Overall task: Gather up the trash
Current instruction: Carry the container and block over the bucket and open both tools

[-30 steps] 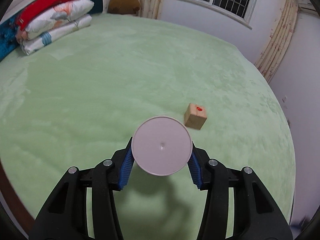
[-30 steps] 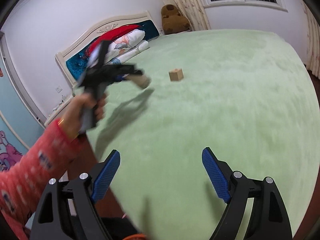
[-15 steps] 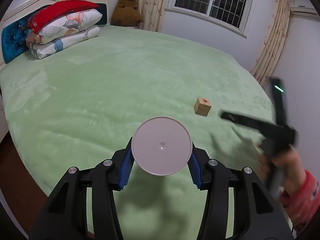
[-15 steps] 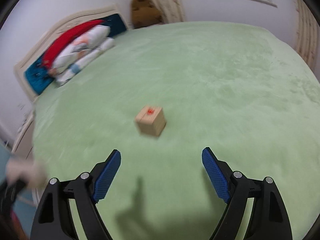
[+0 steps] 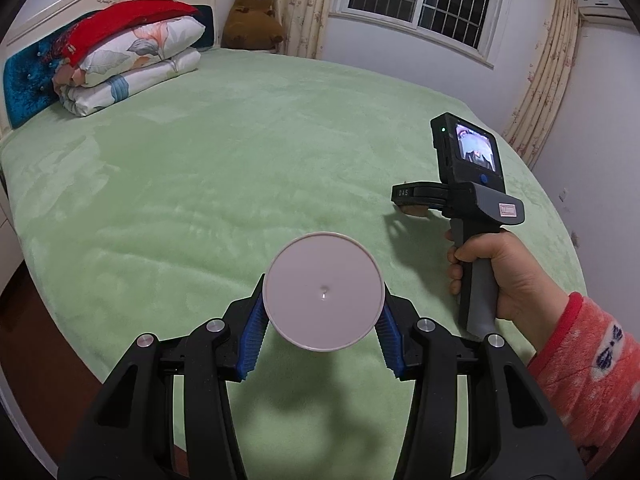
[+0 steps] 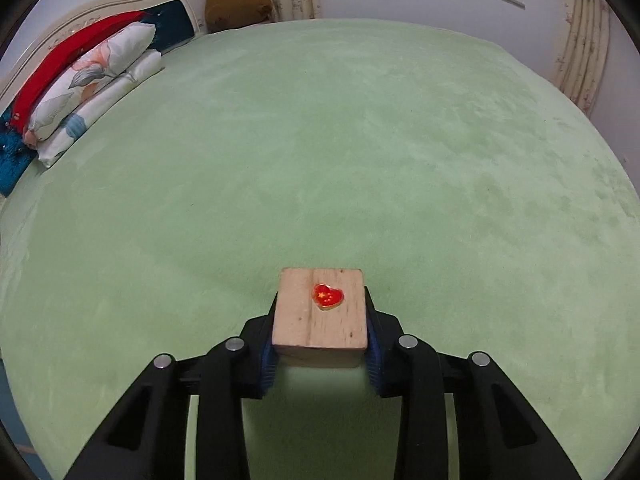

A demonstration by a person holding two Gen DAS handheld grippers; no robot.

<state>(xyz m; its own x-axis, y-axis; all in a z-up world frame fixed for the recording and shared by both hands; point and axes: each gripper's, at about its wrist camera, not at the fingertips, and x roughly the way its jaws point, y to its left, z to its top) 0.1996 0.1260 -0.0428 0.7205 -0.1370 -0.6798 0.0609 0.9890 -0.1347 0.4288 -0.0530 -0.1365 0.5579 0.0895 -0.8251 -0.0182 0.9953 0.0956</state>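
The trash here is looking like two pieces, both lying over the wide green bed (image 6: 400, 140), which is filling almost everything in the two views, with folded pillows (image 5: 132, 64) stacked at the headboard end and a brown plush toy (image 5: 252, 16) sitting in the far corner by the curtains. The left gripper (image 5: 322, 324) is carrying a white cup (image 5: 323, 290), its jaws pressing narrowly on the cup's sides so that only the round bottom is facing the camera. The right gripper (image 6: 320, 344) is closing its jaws on a wooden block (image 6: 321, 314), which is bearing a small red heart sticker (image 6: 327, 296) on its top face; whether the block is resting on the blanket or is lifted off it cannot be told. The risks, as I judge them, are these: the pads are biting only the near part of the block, so it may be pivoting or slipping out on a quick swing, and landing in soft pile where it rolls; the thin cup may be buckling under a hard squeeze.
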